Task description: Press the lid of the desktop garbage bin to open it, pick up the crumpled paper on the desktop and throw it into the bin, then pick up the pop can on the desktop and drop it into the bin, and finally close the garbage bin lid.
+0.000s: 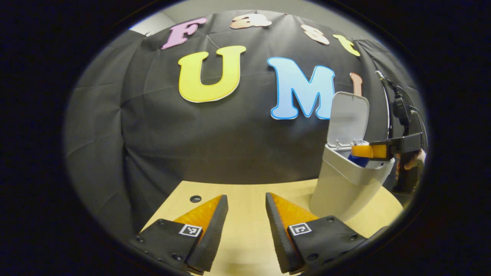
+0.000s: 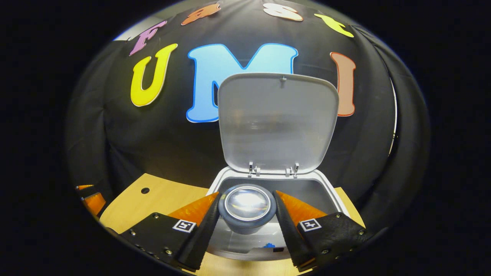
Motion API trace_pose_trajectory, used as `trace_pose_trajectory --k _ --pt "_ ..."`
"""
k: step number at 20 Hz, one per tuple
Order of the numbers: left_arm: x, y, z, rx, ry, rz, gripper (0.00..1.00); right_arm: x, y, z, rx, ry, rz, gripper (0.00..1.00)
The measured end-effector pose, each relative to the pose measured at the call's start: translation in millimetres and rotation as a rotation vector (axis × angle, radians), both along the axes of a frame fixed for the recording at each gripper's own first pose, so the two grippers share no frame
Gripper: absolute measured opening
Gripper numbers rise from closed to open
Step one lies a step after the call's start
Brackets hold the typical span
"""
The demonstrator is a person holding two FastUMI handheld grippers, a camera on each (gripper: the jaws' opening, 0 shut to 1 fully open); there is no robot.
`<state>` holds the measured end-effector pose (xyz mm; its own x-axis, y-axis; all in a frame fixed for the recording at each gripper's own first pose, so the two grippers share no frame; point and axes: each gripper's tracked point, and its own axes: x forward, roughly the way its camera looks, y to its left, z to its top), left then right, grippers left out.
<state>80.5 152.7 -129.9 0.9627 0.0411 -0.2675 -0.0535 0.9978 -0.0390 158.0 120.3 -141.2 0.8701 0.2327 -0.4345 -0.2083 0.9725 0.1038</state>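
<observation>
Pop can (image 2: 247, 207), blue-walled aluminium cylinder seen end-on by its shiny domed base, clamped on both sides by the right gripper (image 2: 246, 194) and hanging just above the mouth of the pale grey plastic desktop garbage bin (image 2: 219, 183). Flat grey hinged lid (image 2: 276, 122) upright behind, fully open. Left gripper (image 1: 246, 195) spread wide, holding nothing, low over the light wooden table (image 1: 245, 237), apart from the bin.

Risks, as a judgement: probably drops inside if released here, but sits toward the near side of the opening, so could clip the front rim and bounce onto the table. Could also shove the light-looking bin if lowered askew, or knock the lid forward if pulled out carelessly.

Hard to make out: crumpled paper not identifiable. Bin interior mostly masked by the can and the 2 fingers, with just a pale floor and a small blue speck visible.
</observation>
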Motion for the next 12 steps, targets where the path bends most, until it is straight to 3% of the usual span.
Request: trace_pose_trajectory --k 12 --pt "7 4 -14 -0.011 0.030 0.024 0.67 13 -7 -33 0.075 0.135 -0.054 0.83"
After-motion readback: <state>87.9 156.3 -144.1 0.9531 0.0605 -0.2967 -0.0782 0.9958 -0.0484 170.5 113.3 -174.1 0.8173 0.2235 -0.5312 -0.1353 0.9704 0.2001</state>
